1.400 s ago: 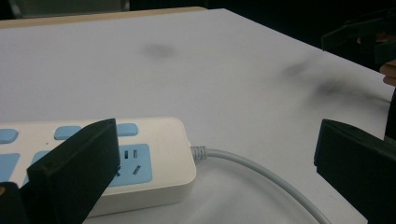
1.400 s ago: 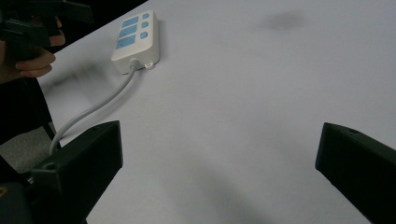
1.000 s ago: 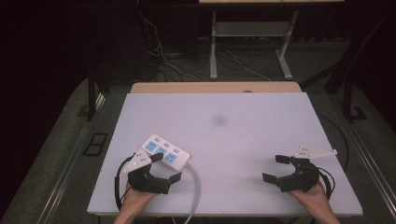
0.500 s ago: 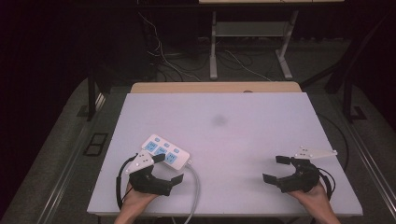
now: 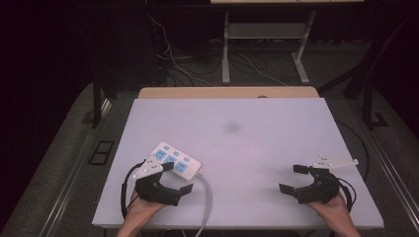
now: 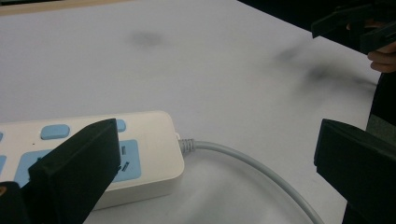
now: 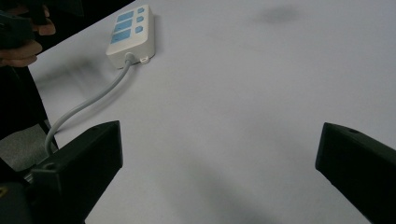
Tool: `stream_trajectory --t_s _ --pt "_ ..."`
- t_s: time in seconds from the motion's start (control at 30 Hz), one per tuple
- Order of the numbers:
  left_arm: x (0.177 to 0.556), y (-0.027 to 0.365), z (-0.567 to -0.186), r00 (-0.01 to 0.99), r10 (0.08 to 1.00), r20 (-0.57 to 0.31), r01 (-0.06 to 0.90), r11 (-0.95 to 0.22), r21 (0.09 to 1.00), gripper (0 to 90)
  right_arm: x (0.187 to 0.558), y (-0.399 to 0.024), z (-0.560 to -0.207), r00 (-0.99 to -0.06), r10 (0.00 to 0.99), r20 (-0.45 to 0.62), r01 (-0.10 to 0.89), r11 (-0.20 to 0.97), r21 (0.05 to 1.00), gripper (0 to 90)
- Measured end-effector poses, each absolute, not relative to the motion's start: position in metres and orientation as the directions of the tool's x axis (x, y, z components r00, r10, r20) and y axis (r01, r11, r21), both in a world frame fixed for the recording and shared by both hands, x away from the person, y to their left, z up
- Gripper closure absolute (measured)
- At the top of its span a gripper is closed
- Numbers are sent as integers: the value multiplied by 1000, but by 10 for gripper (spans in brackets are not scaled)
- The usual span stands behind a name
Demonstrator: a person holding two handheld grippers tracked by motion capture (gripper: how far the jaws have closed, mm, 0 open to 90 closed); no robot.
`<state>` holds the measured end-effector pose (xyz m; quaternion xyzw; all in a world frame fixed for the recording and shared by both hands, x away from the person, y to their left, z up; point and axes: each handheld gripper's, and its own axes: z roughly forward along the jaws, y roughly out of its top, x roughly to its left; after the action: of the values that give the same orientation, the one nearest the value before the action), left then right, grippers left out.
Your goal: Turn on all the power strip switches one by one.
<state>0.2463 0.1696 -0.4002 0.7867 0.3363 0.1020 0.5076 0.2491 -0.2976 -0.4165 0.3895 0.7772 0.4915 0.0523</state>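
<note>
From the high view I see a white power strip [image 5: 174,161] with blue sockets near the bench's [image 5: 257,148] front left, just beside my left gripper [image 5: 179,177], jaws wide. In the left gripper view its grey cord [image 6: 252,168] curves off. In the right gripper view my right gripper [image 7: 219,172] gapes wide over bare bench.

The high view looks forward and down over the whole white table [image 5: 257,143], while each gripper view skims low and close across it between its own jaws, both sharing the power strip [image 6: 93,154] and its cord [image 7: 88,105].
</note>
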Motion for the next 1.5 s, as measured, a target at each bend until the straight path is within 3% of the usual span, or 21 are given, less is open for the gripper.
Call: stream_trajectory --t_s 1.5 --pt "298 176 -374 748 635 -193 503 -353 789 8 248 -300 -417 -691 663 290 548 217 808 5"
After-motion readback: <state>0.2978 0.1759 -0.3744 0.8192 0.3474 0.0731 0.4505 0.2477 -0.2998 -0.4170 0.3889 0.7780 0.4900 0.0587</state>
